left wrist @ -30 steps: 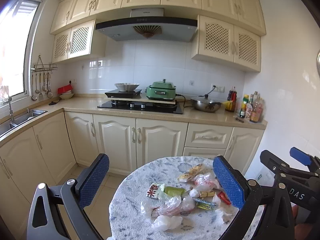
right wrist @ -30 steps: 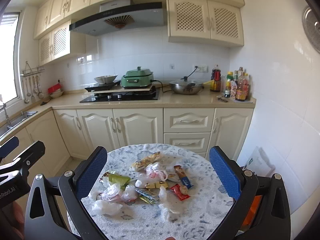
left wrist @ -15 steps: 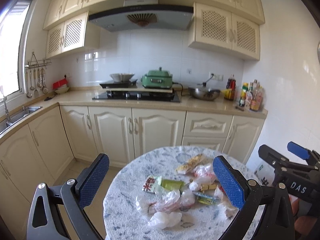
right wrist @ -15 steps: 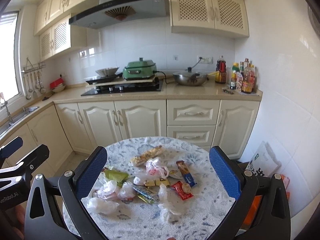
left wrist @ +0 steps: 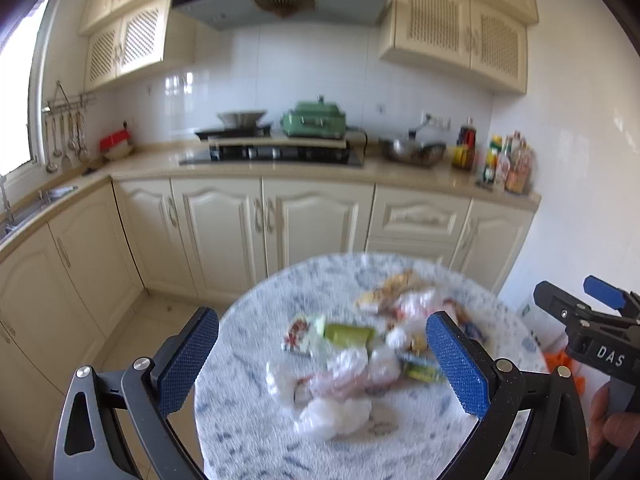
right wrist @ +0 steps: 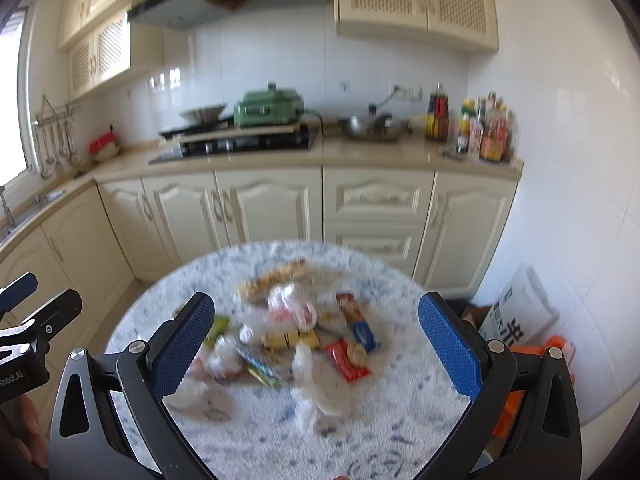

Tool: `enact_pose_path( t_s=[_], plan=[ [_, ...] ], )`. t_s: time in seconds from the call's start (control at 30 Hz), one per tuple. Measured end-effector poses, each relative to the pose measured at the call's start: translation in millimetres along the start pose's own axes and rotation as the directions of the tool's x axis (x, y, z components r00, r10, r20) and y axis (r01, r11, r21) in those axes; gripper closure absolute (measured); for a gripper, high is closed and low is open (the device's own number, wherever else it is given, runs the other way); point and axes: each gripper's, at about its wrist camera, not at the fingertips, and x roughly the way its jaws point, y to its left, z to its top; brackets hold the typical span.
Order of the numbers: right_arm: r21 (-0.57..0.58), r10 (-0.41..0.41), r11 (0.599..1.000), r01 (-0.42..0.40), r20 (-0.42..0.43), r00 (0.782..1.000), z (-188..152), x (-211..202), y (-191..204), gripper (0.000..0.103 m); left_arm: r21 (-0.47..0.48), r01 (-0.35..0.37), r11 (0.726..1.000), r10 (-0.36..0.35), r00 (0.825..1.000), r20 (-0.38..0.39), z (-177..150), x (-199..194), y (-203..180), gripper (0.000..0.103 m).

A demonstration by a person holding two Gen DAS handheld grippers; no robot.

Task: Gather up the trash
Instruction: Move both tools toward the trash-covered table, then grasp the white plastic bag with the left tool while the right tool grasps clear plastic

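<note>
Both the left gripper (left wrist: 322,360) and right gripper (right wrist: 316,346) are hovering wide apart, empty, above trash (right wrist: 296,336) lying mid-table (right wrist: 256,432)

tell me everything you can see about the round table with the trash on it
The round table has a white top mottled with blue-grey flecks; it looks like stone or a printed cover, though blur hides which. It stands on the kitchen floor in front of the cream base cabinets. A loose pile of trash lies around its middle: crumpled clear bags and coloured snack wrappers. The outer part of the top is bare. Both open grippers, left and right, hang above it without touching. Its legs are out of view.
</note>
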Motion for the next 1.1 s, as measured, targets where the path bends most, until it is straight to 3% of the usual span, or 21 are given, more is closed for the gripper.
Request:
enact_pose_path(
  t_s=[0.3, 0.53, 0.9, 0.97, 1.1],
  plan=[
    [0.008, 0.002, 1.0, 0.0, -0.16, 0.987, -43, 49, -13, 0.0, 0.016, 0.004, 1.0, -0.001, 0.984, -0.178, -14, 34, 2, 0.001],
    [0.007, 0.033, 0.999, -0.033, -0.288, 0.957, -82, 89, -13, 0.003, 0.019, 0.018, 1.0, -0.012, 0.964, -0.265, -32, 65, 8, 0.001],
    [0.017, 0.09, 0.996, -0.09, -0.384, 0.919, -114, 136, -9, 0.027, 0.025, -0.003, 1.0, 0.012, 0.933, -0.358, -45, 122, 11, 0.001],
    [0.01, 0.089, 0.996, -0.092, -0.37, 0.925, -113, 138, -9, 0.037, 0.024, -0.004, 1.0, 0.013, 0.928, -0.373, -47, 131, 9, 0.005],
    [-0.034, 0.083, 0.994, -0.102, -0.364, 0.928, -110, 144, -5, 0.05, -0.024, 0.045, 0.999, -0.051, 0.914, -0.402, -51, 146, 10, 0.03]
  ],
)
